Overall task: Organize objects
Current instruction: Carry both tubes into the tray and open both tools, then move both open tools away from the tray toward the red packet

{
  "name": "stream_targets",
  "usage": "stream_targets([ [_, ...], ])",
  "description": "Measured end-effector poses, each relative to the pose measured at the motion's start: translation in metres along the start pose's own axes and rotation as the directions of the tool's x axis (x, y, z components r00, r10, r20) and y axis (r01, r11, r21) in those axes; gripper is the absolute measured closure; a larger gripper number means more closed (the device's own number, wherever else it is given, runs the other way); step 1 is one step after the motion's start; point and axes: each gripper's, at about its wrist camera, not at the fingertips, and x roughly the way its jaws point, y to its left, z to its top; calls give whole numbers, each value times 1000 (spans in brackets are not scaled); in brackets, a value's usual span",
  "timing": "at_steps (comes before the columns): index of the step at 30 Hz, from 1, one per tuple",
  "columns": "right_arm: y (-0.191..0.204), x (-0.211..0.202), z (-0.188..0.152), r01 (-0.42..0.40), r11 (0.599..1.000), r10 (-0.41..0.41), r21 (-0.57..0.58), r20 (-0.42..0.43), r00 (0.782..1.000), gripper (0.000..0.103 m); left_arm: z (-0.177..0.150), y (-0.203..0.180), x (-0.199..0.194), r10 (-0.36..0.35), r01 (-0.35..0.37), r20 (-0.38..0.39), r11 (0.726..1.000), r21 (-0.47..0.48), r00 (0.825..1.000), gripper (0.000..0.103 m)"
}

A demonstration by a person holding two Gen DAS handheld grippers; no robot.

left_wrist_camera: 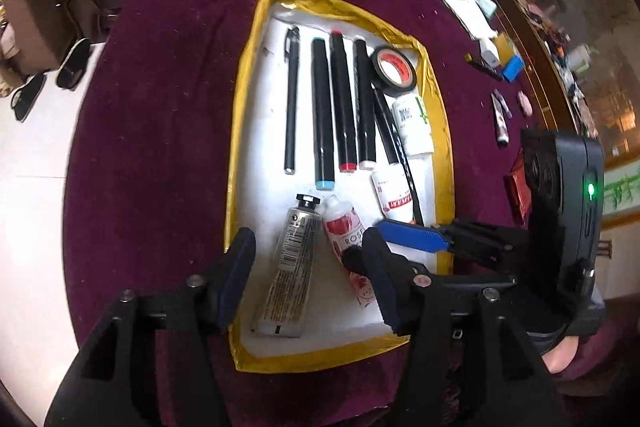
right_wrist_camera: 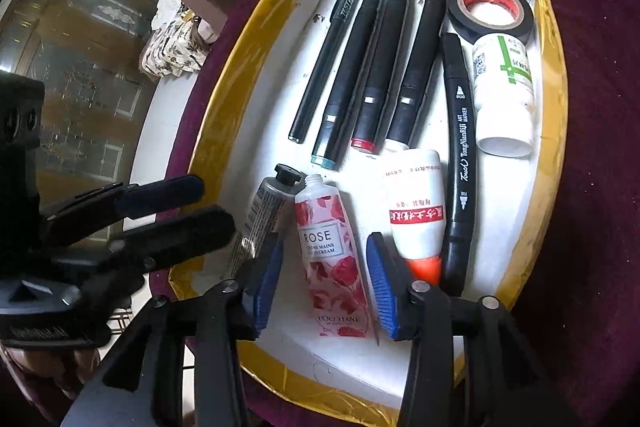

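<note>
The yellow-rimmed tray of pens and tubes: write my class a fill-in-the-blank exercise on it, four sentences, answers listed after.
1. The roll of black tape has a ____ inner core.
2. The pink flowered hand-cream tube bears the large word ____.
3. The yellow-rimmed white tray rests on a ____ cloth.
4. The silver tube with a barcode has a ____ cap.

Answers: red; ROSE; maroon; black
</note>
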Motion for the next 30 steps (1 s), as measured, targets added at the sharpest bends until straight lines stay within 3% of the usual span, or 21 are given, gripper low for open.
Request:
stream_targets([
  [9, 20, -20, -7, 67, 994, -60, -91, 80, 995, 55, 6, 4, -28, 28, -17, 132, 997, -79, 991, 48],
  [15, 27, -41, -14, 167, 977, -144, -130, 171, 975, 48, 7, 3, -29, 28, -6, 182, 993, -121, 983, 48],
  [22, -9, -70, -27, 268, 959, -244, -89, 219, 945, 48, 6, -17, -27, 16, 16, 209, 989, -149, 978, 48],
  [30, -61, -116, -44, 335, 942, -314, -36, 261, 913, 48, -1, -70, -22, 14, 16, 226, 991, -131, 974, 49],
])
